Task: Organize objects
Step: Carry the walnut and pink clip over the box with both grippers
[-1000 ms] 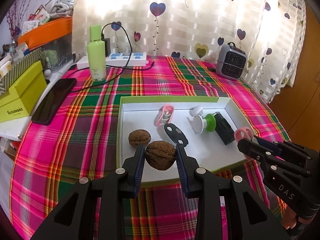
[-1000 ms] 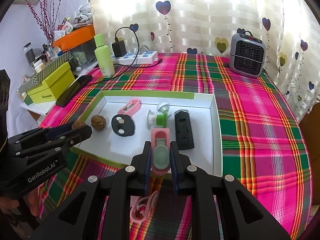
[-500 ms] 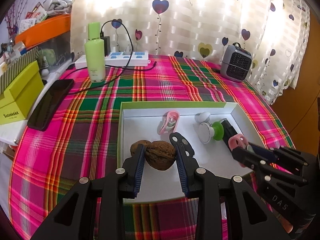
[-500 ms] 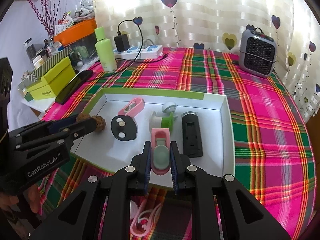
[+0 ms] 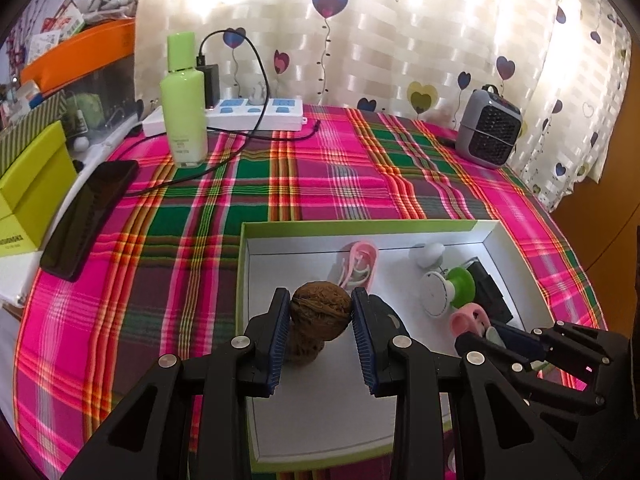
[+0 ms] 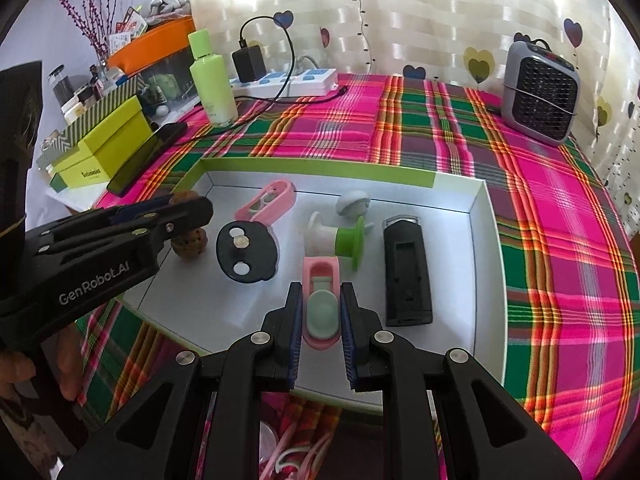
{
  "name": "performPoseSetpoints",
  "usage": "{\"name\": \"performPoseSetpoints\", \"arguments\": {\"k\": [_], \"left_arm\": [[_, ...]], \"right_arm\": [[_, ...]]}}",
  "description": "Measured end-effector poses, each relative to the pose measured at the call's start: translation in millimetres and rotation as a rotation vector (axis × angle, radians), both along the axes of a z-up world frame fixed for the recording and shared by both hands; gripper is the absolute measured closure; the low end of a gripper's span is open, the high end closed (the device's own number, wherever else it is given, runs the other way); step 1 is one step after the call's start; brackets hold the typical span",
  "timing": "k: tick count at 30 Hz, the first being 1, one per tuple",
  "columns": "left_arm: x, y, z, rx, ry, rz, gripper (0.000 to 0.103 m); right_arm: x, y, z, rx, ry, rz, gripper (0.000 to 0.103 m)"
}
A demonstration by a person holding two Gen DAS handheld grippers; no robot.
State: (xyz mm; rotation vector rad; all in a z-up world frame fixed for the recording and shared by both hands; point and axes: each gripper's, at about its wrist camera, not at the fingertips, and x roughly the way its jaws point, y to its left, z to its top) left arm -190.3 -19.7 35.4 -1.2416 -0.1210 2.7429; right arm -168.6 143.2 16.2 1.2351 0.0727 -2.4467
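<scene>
We're looking at a home: heart-print curtains (image 5: 360,40) hanging behind a plaid tablecloth (image 5: 320,176), power strip (image 5: 256,114) and lotion bottle (image 5: 183,100) sitting out.

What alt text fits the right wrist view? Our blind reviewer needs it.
The right tool grips a pink clip over a white tray on a plaid tablecloth. The left tool, at left, holds a walnut above another walnut.
</scene>
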Motion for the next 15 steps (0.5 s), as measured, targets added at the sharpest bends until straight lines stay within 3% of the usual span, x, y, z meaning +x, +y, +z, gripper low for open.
{"name": "performPoseSetpoints", "arguments": {"k": [15], "left_arm": [[-29.2, -1.3, -11.1, -0.007, -0.031, 0.02, 0.074]], "right_arm": [[-9.3, -7.4, -5.6, 0.005, -0.014, 0.014, 0.085]]}}
